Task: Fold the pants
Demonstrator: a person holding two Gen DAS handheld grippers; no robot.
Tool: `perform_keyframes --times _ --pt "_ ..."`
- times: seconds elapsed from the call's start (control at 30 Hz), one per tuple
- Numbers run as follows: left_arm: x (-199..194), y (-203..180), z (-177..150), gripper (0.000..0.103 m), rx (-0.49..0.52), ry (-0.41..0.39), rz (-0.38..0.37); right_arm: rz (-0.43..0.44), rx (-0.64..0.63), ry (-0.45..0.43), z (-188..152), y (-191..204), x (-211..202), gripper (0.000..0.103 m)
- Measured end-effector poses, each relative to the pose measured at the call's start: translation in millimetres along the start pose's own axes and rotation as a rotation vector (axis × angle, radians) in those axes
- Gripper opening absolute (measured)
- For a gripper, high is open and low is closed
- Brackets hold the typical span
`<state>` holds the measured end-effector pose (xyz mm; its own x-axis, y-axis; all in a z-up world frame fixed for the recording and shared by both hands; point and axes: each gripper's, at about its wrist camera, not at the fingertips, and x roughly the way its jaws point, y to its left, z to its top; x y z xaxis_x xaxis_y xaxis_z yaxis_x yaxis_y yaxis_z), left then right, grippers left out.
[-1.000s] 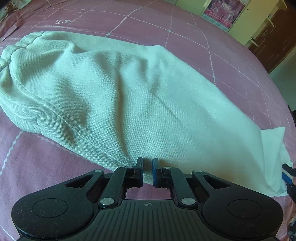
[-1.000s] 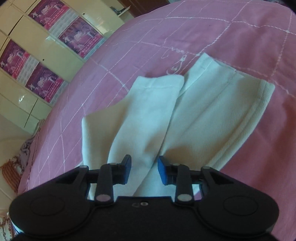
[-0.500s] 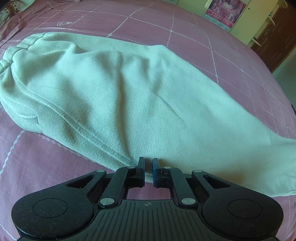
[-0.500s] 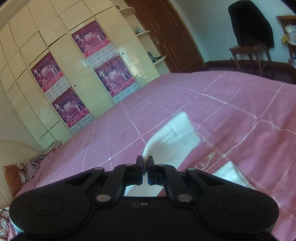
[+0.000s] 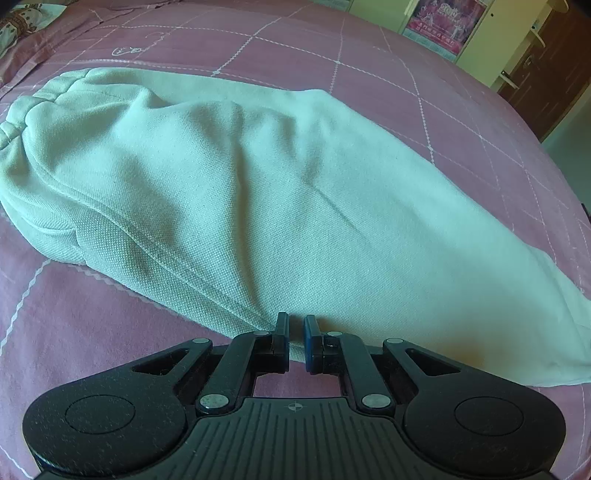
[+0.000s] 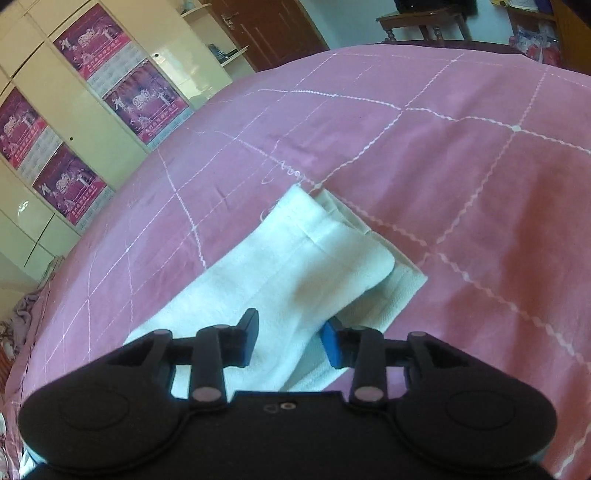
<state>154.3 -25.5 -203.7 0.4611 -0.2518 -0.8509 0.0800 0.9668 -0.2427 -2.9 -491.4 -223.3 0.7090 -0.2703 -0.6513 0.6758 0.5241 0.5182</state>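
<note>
Jaws: left gripper (image 5: 296,338) pinching pants (image 5: 258,192) edge; right gripper (image 6: 290,341) just opening, spread over cuffs.

- Pink bedspread (image 5: 388,66) w/ white stitched grid lines, covers the whole bed; small white line-drawing motif near top left in left wrist view.
- Patterned pillow/cloth (image 5: 22,26) at far top-left corner, partly cut off.
- Cream wardrobe (image 6: 74,122) along the wall, several doors, small knobs.
- Purple-pink posters (image 6: 144,107) stuck on wardrobe doors, approx. five in right wrist view; text too small to read.
- Dark brown door (image 6: 266,29) w/ metal handle, beside wardrobe.
- Wooden chair/stool (image 6: 424,22) beyond far edge of bed, top cut off.
- Crumpled cloth (image 6: 26,306) at left edge, by the wardrobe.
</note>
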Motion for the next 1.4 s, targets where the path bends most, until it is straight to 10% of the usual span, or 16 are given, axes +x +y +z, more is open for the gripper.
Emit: perform_keyframes --times 0.27,0.43,0.5,0.7,1.07,1.27,1.4 --pt "0.7 -0.3 0.7 0.008 0.009 0.001 0.004 0.044 0.010 0.023 19.4 14.4 16.3 0.006" --pt "-1.1 -0.7 1.5 0.008 0.002 0.002 0.000 0.225 -0.070 -0.239 55.0 79.2 -38.5 0.004" --pt "-0.7 0.2 1.2 0.008 -0.001 0.004 -0.001 0.167 -0.128 -0.306 50.7 80.4 -46.2 0.004" --pt "-0.8 0.5 0.6 0.008 0.022 0.006 -0.001 -0.144 -0.049 -0.073 4.1 -8.6 4.5 0.005" --pt "-1.3 -0.6 -0.9 0.008 0.033 -0.001 0.003 -0.025 0.075 0.002 1.0 -22.7 -9.7 0.015" --pt "-4.6 -0.8 -0.5 0.008 0.034 0.003 0.002 -0.153 -0.029 -0.035 0.6 -24.8 -13.5 0.006" --pt "-12.3 -14.4 1.7 0.008 0.071 -0.003 -0.030 -0.189 -0.090 -0.127 0.4 -11.2 -33.1 0.019"
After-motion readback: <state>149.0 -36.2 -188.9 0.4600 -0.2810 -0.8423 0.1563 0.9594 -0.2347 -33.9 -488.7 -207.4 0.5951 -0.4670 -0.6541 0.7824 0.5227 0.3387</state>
